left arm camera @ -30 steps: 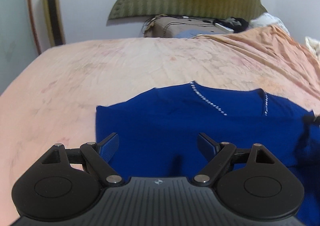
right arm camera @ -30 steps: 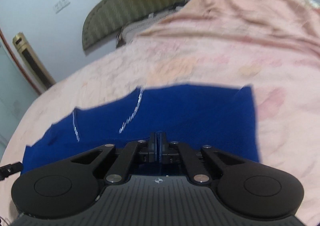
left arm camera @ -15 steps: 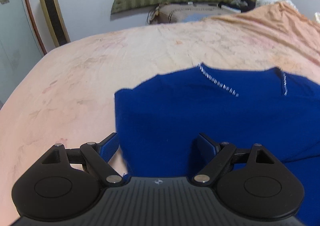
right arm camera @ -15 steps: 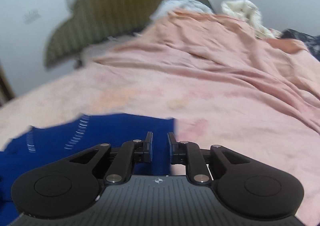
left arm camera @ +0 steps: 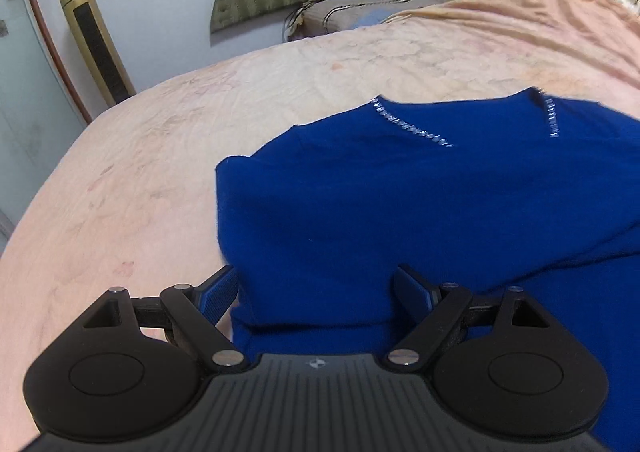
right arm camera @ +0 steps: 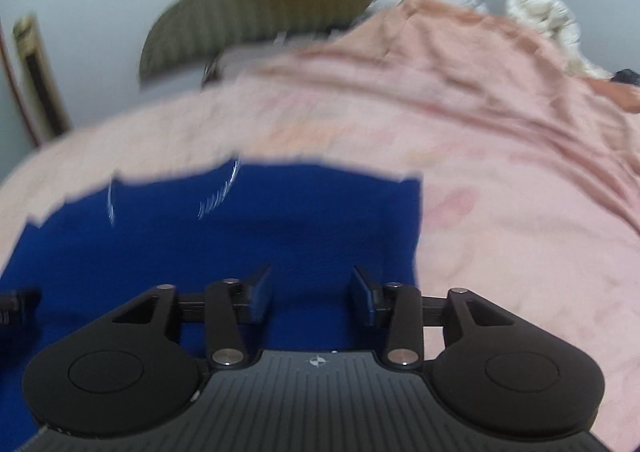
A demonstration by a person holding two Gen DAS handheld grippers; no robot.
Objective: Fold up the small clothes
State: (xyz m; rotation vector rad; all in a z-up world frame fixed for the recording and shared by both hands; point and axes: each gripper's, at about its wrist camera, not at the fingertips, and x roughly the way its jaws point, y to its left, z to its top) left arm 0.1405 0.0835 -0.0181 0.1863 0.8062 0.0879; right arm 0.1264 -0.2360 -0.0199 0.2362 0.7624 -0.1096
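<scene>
The blue top point(left arm camera: 420, 212) lies on the pink bedsheet point(left arm camera: 140, 172), directly ahead of and under both grippers. It looks partly folded: in the left wrist view 1 layer lies over another, its edge running diagonally ahead and to the right of the left gripper point(left arm camera: 316, 292), and the left side ends in a straight folded edge. At least 1 more fold seems to be left.

The left gripper stands wide, nothing pinched, with the near left corner of the top between its fingers. The right gripper point(right arm camera: 311, 294) is opening, half-wide, over the right part of the top, with no cloth pressed.

The top is a soft, matte knit with 2 rows of shiny silver beads point(left arm camera: 412, 128). The sheet is thin and wrinkled.
</scene>
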